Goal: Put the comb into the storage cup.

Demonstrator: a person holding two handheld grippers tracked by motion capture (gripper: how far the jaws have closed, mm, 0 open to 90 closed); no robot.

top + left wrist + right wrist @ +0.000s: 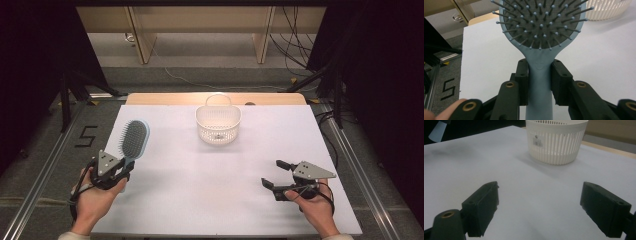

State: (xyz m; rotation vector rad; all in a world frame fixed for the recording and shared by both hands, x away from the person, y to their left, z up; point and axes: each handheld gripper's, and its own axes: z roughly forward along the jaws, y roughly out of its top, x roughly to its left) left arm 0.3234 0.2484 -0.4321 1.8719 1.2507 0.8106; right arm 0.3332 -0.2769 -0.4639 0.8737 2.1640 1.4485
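One brush [134,138] and one basket [218,125] are on the table [200,200]: the left gripper [122,167] clamps the brush's handle at the table's left side, the right gripper [274,174] stands wide open with nothing in it, and the handle's end is hidden under the left gripper.

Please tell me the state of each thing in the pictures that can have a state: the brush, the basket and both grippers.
Hairbrush: held by its handle, bristles facing up.
Basket: upright on the table, nothing seen inside, handle standing up.
Left gripper: jaws shut on the hairbrush handle.
Right gripper: jaws open wide, nothing between them, low over the table.
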